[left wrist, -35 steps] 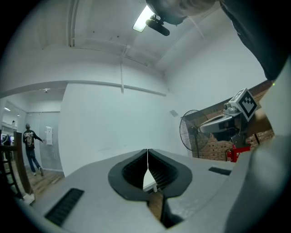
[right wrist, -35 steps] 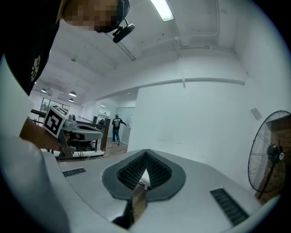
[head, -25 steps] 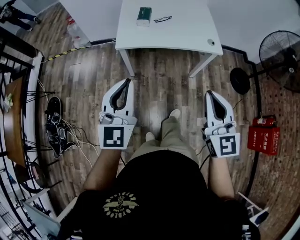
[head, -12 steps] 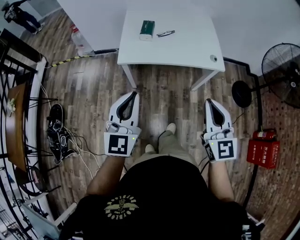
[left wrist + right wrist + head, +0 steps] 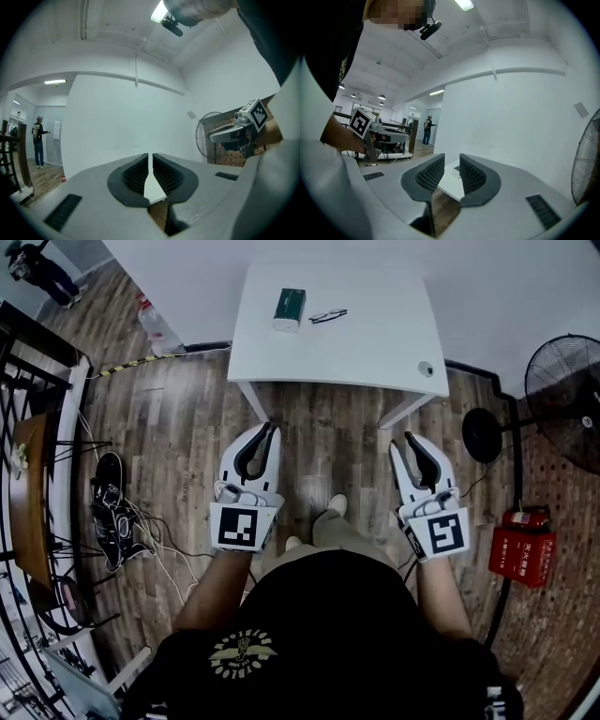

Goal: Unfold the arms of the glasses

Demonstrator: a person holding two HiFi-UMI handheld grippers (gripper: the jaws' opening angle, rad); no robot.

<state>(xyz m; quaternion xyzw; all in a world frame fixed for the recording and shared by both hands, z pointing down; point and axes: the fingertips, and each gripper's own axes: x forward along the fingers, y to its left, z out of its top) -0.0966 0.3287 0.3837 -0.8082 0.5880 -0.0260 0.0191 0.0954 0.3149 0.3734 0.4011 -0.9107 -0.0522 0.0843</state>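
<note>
Two grippers in front of the table, well apart from the glasses.
Head view: the glasses (image 5: 327,316) lie at upper middle on the white table (image 5: 375,343), near a green box (image 5: 289,308). Left gripper view: the left gripper (image 5: 270,427) is narrow, jaws almost together, empty. Right gripper view: the right gripper (image 5: 401,439) has just been opening, jaws apart, nothing between them.
</note>
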